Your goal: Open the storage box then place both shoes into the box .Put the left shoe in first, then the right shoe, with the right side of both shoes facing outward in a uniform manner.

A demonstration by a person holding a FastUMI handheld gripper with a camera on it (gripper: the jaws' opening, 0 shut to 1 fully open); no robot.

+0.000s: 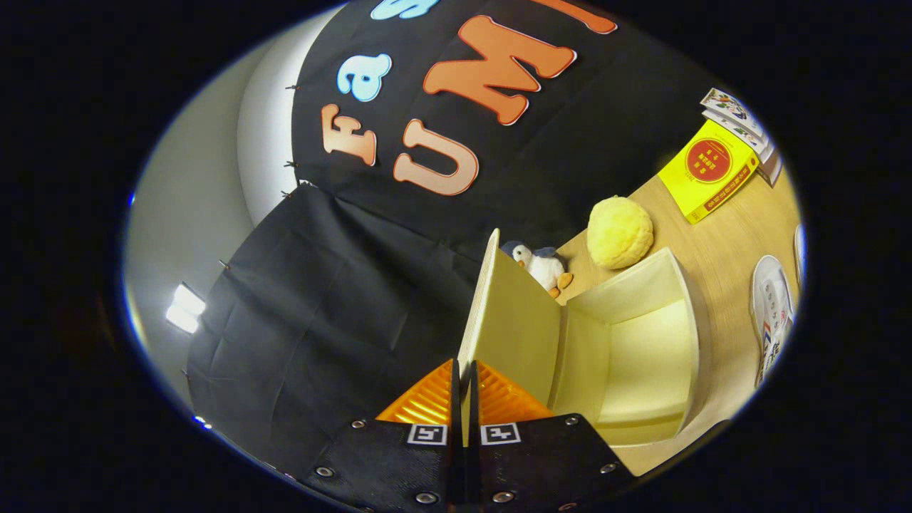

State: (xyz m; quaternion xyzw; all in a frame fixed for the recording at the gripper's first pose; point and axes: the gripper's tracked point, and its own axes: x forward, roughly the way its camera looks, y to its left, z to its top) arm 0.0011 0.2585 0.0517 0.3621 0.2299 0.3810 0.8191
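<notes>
- The claw (pixel 463 399) has its two fingers drawn nearly together, pinching the free edge of the pale cream hinged lid (pixel 509 320) of the storage box; the thin panel runs forward from between the fingers.
- The pale cream open-fronted storage box (pixel 641 342) sits just ahead of the claw and to its right, on the light wooden table (pixel 719 249). Its lid is swung wide and its inside looks bare, so the opening step seems all but done.
- The lid looks like a thin, stiff, light board. It should swing easily on its hinge, and the smooth edge may slip, so the pinch on the rim is the sensible hold.
- A white lace-up sneaker with coloured side marks (pixel 773 313) lies beyond the box, well to the right of the claw. I cannot tell which foot it fits.
- The shoe is likely light, with a soft upper and a firmer sole; taking it by the heel collar or side wall would probably steady it best.
- Beyond the box lie a small white and grey plush penguin (pixel 543 267), a fuzzy yellow ball (pixel 620 233) and a yellow book (pixel 709 178).
</notes>
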